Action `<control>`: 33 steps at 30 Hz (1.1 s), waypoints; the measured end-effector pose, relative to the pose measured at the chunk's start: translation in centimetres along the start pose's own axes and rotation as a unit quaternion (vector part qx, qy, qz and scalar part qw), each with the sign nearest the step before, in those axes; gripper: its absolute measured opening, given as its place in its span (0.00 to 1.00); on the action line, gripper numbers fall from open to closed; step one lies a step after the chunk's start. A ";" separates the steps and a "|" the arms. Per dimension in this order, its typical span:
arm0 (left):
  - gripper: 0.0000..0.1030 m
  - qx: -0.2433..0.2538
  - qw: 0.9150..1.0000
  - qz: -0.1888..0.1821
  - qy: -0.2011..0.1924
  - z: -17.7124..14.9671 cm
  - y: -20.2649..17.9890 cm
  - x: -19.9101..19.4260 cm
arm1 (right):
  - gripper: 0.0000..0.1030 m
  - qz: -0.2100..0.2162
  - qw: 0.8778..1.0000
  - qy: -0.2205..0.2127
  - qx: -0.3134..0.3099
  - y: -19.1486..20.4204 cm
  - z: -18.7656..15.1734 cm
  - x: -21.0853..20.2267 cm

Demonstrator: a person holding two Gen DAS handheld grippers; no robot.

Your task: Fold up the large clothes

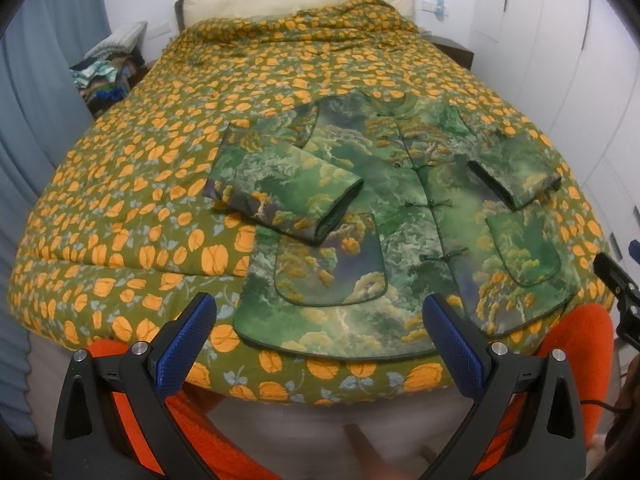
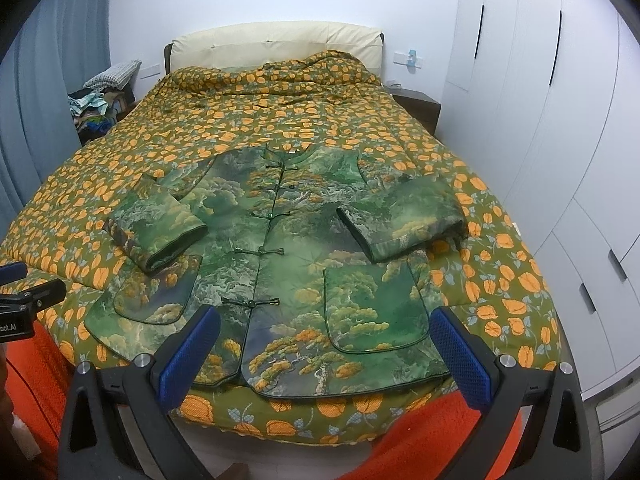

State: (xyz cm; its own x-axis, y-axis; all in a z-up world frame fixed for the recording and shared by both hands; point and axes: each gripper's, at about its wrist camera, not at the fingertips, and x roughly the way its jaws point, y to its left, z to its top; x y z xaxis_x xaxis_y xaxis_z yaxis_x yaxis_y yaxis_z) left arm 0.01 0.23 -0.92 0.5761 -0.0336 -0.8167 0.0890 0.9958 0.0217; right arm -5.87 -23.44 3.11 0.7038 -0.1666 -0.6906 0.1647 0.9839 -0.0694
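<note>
Left wrist view shows the left gripper (image 1: 320, 334) spread wide and empty above the hem of the green jacket (image 1: 400, 216); the right gripper (image 2: 326, 346) hangs likewise, holding nothing. The jacket lies flat at twelve o'clock on the quilt (image 2: 280, 120), both sleeves already folded inward. Its padded, slick-looking fabric could slip from a shallow pinch, and those sleeves may spring open.

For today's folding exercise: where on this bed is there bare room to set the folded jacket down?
Free: the quilt between the jacket collar and the headboard, and the strip left of its sleeve. Crowded: the foot end, where the hem reaches the edge, beside both open grippers, left and right.
</note>
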 end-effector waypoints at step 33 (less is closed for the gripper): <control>1.00 0.003 1.000 0.003 0.000 -0.2 0.1 0.1 | 1.00 0.002 1.000 0.008 -0.001 0.4 -0.3 0.3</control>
State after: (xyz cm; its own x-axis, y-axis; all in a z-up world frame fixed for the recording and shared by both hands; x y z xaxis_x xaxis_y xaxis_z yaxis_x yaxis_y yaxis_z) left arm -0.07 0.33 -1.06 0.5765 -0.0272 -0.8166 0.0908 0.9954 0.0309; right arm -5.75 -23.06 2.65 0.6936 -0.1617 -0.7019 0.1611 0.9846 -0.0676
